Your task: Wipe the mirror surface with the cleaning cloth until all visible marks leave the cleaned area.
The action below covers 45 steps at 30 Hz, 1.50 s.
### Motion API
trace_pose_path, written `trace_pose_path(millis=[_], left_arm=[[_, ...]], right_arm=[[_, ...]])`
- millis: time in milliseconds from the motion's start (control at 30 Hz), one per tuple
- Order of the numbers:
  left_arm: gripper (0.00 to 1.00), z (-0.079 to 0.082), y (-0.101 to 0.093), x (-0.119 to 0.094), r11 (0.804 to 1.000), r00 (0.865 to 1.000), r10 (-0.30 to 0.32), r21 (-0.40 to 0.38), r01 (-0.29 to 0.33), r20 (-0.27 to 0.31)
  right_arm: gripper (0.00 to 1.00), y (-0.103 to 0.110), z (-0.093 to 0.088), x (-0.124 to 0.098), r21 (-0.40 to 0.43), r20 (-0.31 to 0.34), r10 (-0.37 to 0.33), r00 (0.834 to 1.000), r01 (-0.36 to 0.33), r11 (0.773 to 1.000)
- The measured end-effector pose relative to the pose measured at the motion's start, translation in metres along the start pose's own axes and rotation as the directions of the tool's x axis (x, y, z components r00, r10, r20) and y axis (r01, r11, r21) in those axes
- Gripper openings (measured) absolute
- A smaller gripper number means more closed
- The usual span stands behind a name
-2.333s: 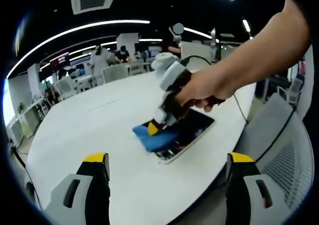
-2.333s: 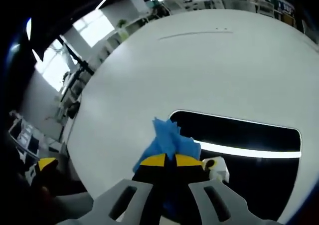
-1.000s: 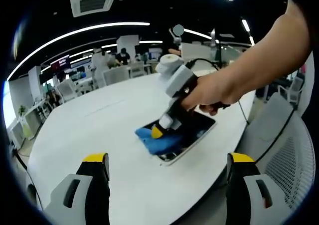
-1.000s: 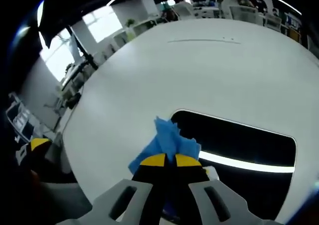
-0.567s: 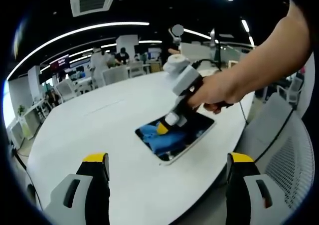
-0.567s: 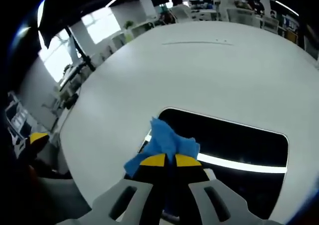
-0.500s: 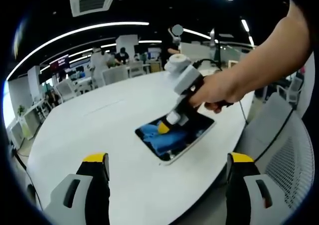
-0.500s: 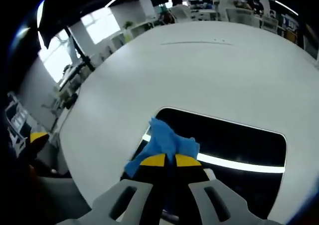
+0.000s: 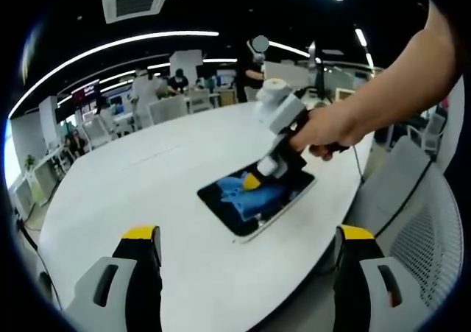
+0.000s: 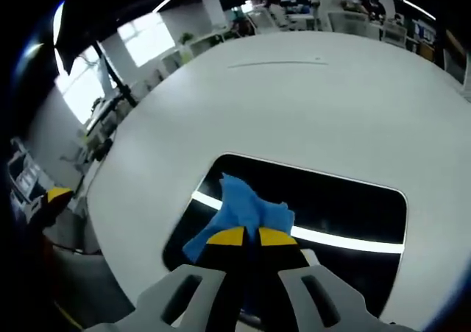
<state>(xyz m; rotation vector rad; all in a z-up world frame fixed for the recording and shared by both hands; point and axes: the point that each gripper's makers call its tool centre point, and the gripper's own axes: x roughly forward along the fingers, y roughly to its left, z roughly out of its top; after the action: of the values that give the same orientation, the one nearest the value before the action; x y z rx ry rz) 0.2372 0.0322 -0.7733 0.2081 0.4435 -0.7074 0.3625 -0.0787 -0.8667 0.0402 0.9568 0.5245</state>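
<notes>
- Right claw (image 10: 243, 235) is closed tight, its yellow-tipped jaws pinching a crumpled blue cloth (image 10: 243, 210) and pressing it down on the mirror (image 10: 338, 199).
- In the left gripper view a hand (image 9: 329, 128) grips that claw (image 9: 252, 182) above the cloth (image 9: 246, 193).
- Left claw (image 9: 250, 238) is spread wide and holds nothing, hanging near the table's (image 9: 132, 192) edge.
- Mirror (image 9: 221, 199) lies flat on the white table (image 10: 309, 104).
</notes>
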Motion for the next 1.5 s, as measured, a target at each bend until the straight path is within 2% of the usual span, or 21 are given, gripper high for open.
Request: trace_pose_path(millis=[733,833,933,1233,1400,1500], left_arm=[[0.99,0.002,0.0,0.0,1.0,1.0,-0.004,-0.002,0.004,0.007],[0.97,-0.004,-0.008,0.001,0.999,0.999,-0.048,0.001,0.048,-0.025],[0.98,-0.003,-0.009,0.001,0.999,0.998,-0.052,0.01,0.052,-0.018],[0.99,0.001,-0.009,0.0,0.997,0.998,-0.066,-0.036,0.066,0.006],[0.99,0.006,-0.006,-0.002,0.998,0.998,-0.048,-0.04,0.049,0.031],[0.99,0.005,-0.005,-0.001,0.998,0.999,-0.045,-0.051,0.046,0.027]], right_arm=[[0.0,-0.027,-0.007,-0.014,0.003,0.013,-0.016,1.0,0.016,1.0],[0.0,-0.033,-0.008,-0.017,0.006,0.014,-0.02,1.0,0.02,1.0],[0.0,-0.038,-0.009,-0.019,0.005,0.014,-0.026,1.0,0.026,1.0],[0.0,-0.059,-0.013,-0.029,0.023,0.018,-0.054,0.998,0.054,0.998],[0.0,-0.068,-0.016,-0.034,0.023,0.02,-0.065,0.998,0.064,0.998],[0.0,-0.075,-0.02,-0.039,0.033,0.021,-0.077,0.997,0.077,0.997]])
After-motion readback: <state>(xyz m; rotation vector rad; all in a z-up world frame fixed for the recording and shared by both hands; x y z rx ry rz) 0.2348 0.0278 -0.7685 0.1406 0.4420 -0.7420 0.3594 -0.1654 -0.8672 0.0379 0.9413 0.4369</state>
